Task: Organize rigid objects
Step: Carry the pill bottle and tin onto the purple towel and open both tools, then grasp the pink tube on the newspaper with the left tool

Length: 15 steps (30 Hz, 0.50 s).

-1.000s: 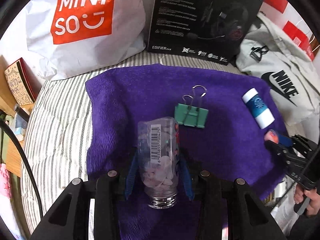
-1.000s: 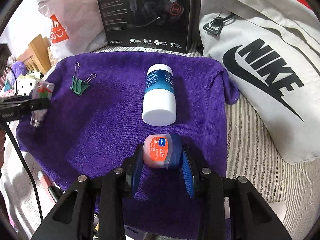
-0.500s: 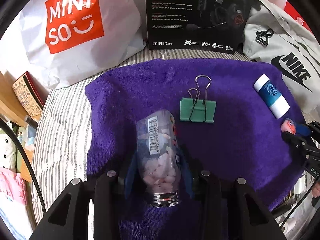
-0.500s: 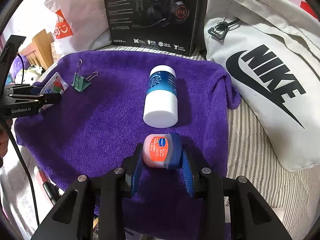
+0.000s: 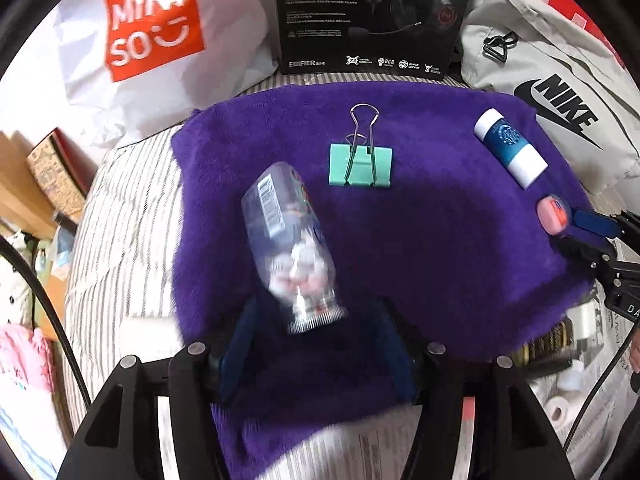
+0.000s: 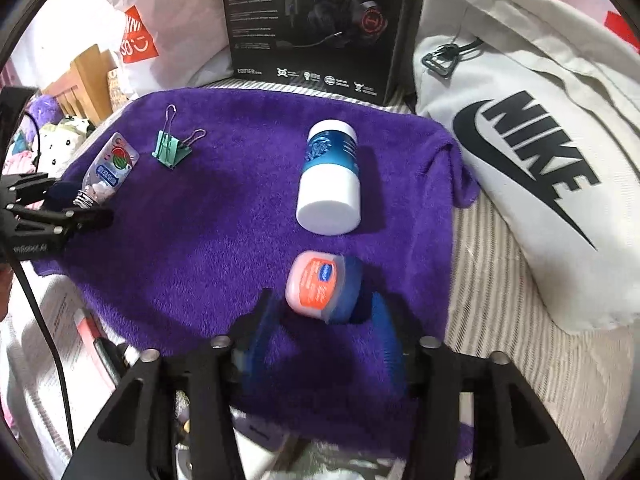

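The left hand-held gripper (image 5: 316, 344) is opening right now, and the clear bottle (image 5: 292, 248) of pinkish-white tablets is seen tilted between its blue fingers (image 5: 240, 344), cap end toward the camera. The pads look clear of the bottle on both sides, though the frame is blurred there. The bottle is lying on the purple towel (image 5: 440, 240), near its left side.

The right hand-held gripper (image 6: 320, 336) is opening too, jaws partway apart. The little pink jar (image 6: 324, 286) with the blue lid is sat tipped on the towel between the fingers; a gap is visible at the left pad, while contact at the right pad can't be made out.

Just beyond the jar, a blue and white bottle (image 6: 330, 184) is laid on its side, white end toward the camera. A green binder clip (image 5: 360, 164) is parked further back, between the two bottles, apart from both.

The towel is spread on a striped bed (image 5: 132, 216). Behind it a white shopping bag (image 5: 160, 32), a black headset box (image 5: 376, 12) and a grey Nike bag (image 6: 540, 160) are propped up.
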### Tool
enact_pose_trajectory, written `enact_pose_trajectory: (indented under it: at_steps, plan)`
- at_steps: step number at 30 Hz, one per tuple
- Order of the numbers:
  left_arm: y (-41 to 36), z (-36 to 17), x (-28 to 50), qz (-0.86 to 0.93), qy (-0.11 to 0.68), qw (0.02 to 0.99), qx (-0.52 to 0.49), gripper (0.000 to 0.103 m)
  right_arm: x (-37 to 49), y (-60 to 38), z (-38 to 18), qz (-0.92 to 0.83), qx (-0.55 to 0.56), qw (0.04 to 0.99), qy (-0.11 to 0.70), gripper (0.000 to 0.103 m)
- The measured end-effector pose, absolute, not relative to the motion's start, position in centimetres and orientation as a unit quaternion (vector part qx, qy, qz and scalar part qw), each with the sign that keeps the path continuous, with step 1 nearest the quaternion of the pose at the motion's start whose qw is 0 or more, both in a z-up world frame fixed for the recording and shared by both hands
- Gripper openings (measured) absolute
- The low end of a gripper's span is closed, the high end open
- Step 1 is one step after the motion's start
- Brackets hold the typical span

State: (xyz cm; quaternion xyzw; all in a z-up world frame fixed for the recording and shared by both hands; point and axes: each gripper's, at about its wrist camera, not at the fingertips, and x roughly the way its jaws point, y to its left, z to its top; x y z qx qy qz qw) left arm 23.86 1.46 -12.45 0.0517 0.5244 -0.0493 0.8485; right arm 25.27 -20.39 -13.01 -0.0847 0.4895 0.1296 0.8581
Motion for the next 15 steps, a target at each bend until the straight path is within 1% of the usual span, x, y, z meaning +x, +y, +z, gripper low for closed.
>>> enact_pose_trajectory:
  at_steps: [2,3,7,9,12,15]
  plan:
    - [1.6,-11.7,22.9,-0.050,0.517,0.853,0.045,0.060,24.6,-20.8,-12.4,0.126,-0.074,0.860,0.488,0.053]
    - [1.7,-11.3,22.3,-0.050,0.514,0.855,0.043,0.062,24.3,-21.0,-12.1,0.122,-0.072,0.861,0.488,0.060]
    - [1.3,-9.9,19.6,-0.055,0.500,0.863,0.039,0.063,22.5,-22.0,-10.7,0.120,-0.048,0.869,0.478,0.062]
    - [1.0,-9.7,18.2,-0.061,0.498,0.864,0.033,0.063,21.1,-22.5,-10.0,0.116,-0.037,0.873,0.472,0.067]
    - [-0.2,-10.1,16.8,-0.072,0.502,0.862,0.017,0.067,18.8,-23.2,-9.3,0.112,-0.024,0.878,0.466,0.067]
    - [-0.9,-11.3,16.2,-0.060,0.513,0.856,0.009,0.067,16.1,-23.9,-8.9,0.112,-0.010,0.879,0.463,0.067]
